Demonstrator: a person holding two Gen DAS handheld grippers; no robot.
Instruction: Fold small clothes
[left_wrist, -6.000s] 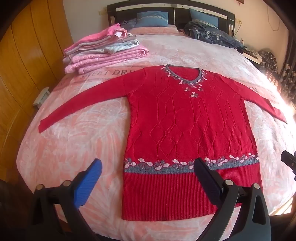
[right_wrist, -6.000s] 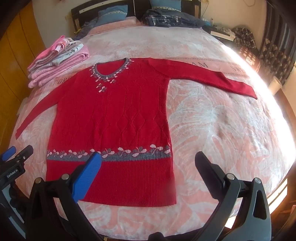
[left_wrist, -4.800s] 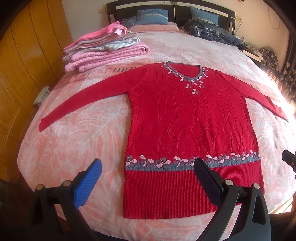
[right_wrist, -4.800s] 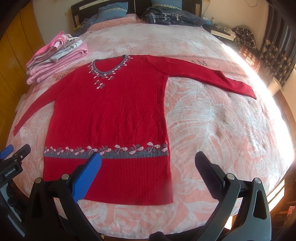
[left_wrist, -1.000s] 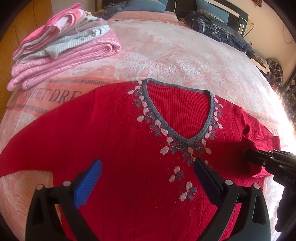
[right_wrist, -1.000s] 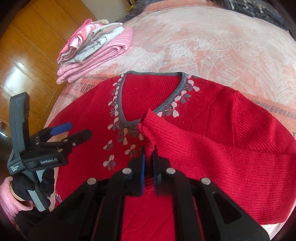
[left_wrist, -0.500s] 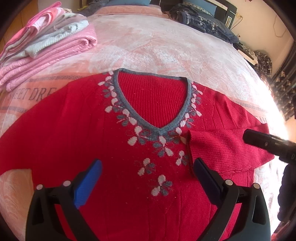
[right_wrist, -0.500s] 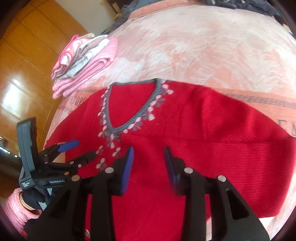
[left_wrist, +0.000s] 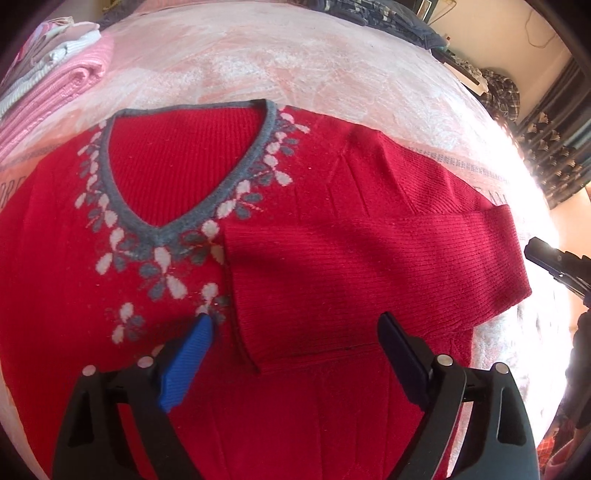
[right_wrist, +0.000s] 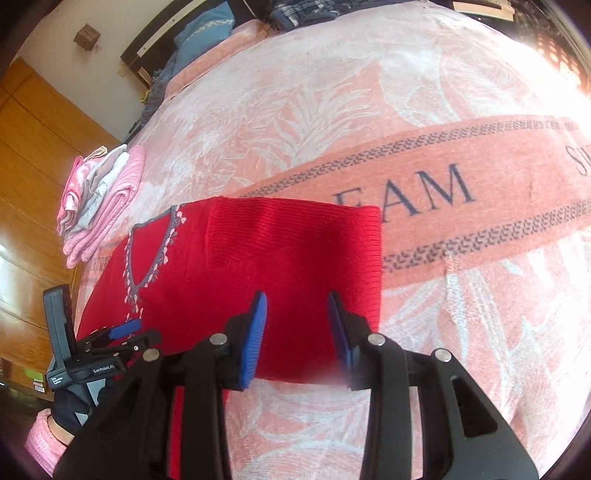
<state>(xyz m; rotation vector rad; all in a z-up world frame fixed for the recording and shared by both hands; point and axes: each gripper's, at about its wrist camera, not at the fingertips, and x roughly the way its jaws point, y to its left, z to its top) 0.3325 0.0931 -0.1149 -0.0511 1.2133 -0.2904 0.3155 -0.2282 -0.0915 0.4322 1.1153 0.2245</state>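
One sleeve (left_wrist: 369, 273) now folded, right gripper (right_wrist: 297, 325) released.

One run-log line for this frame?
red knit sweater | right sleeve folded across chest | left tongs open | right tongs open, empty

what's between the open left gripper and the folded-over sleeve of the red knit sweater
Nothing visible. In the left wrist view the left gripper hangs open directly over the red knit sweater, its fingers straddling the cuff end of the folded-over sleeve. The right gripper is off past the sleeve's fold, not in the path.
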